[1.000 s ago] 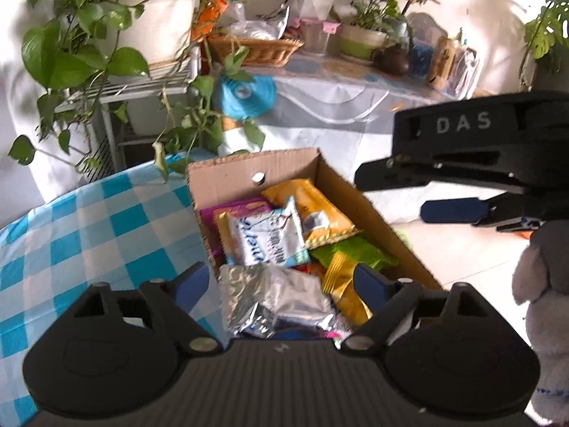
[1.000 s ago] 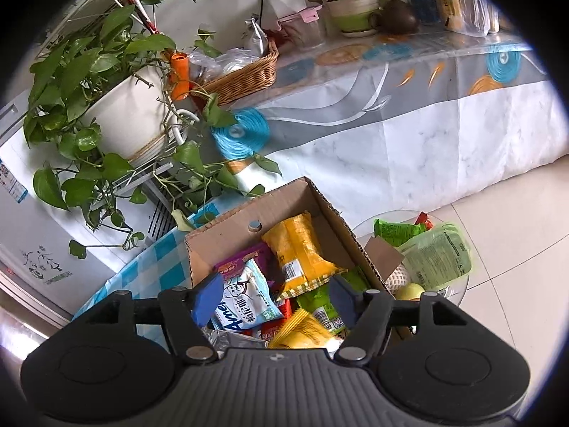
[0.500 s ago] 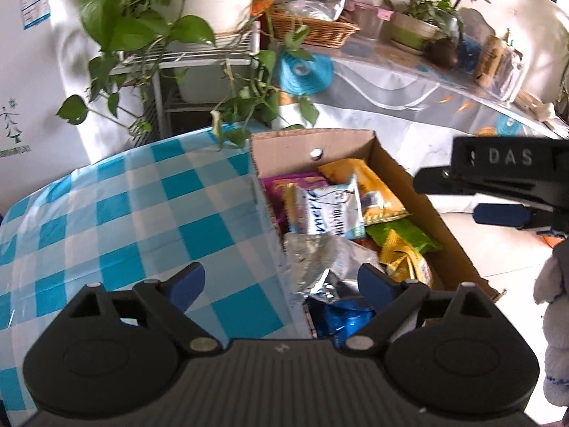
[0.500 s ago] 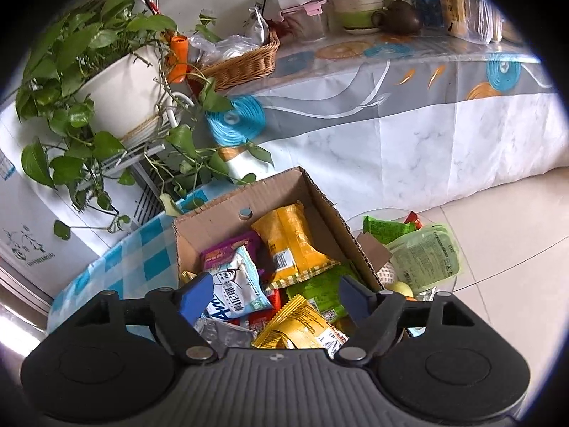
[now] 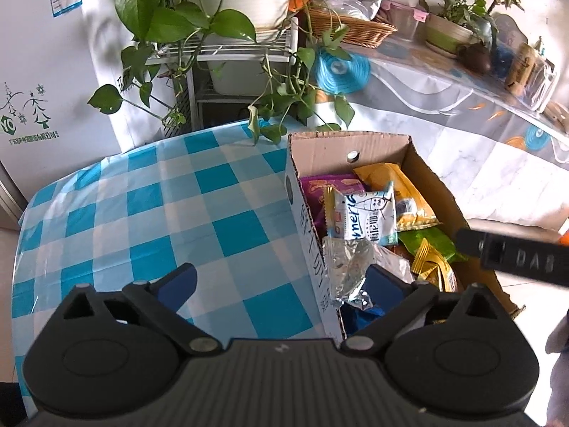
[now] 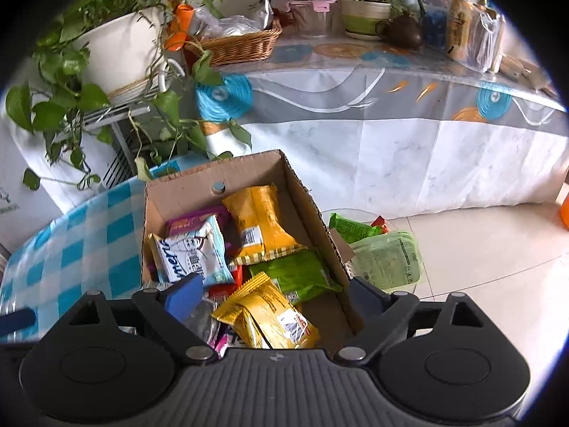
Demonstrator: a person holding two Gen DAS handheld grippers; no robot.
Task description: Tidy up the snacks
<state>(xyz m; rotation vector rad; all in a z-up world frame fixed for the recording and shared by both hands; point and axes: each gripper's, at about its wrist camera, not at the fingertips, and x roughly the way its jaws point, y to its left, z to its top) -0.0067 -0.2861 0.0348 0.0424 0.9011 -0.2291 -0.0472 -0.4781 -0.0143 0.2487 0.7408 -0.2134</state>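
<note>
A cardboard box (image 5: 382, 149) (image 6: 213, 178) stands on the right edge of a blue-checked table (image 5: 142, 206). It holds several snack packets: a white-blue one (image 5: 366, 217) (image 6: 193, 252), an orange one (image 5: 398, 192) (image 6: 259, 224), a green one (image 6: 298, 274), a yellow one (image 6: 263, 313) and a crumpled silver one (image 5: 352, 263). My left gripper (image 5: 281, 284) is open and empty, straddling the box's left wall. My right gripper (image 6: 274, 291) is open and empty above the box's near end; it shows at the right of the left wrist view (image 5: 515, 256).
A trailing pothos plant (image 5: 199, 25) on a white rack hangs over the table's far edge. A long cloth-covered table (image 6: 391, 114) with a wicker basket (image 6: 234, 42) and pots stands behind. A glass side table (image 6: 387, 259) with green packets sits right of the box.
My left gripper has moved left and back, from over the silver packet to straddling the box wall. My right gripper has come lower and closer over the box. Both stay open.
</note>
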